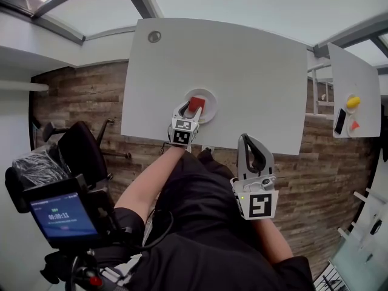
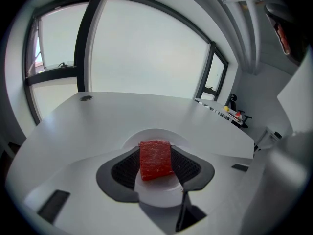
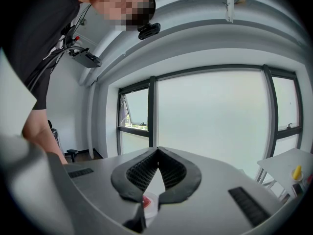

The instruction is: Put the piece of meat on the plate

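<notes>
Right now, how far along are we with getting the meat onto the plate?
Done: the piece of meat is over the plate. In hand: the left gripper is shut on it; whether it touches the plate is unclear. Left: release and withdraw. The right gripper is shut, empty.

We log the table [image 1: 242, 59] as open surface left, right and beyond the plate [image 1: 210, 94], which sits at the near edge. The one fixture on it is a cable grommet [image 1: 154, 36], well apart in the far left corner. The plate's near side is taken up by the left gripper [image 1: 190, 110], jaws closed on the piece of meat [image 2: 156, 159]. The right gripper [image 1: 247, 139], jaws together, hangs off the near edge with free air ahead. An office chair [image 1: 82, 150] crowds our left flank.
</notes>
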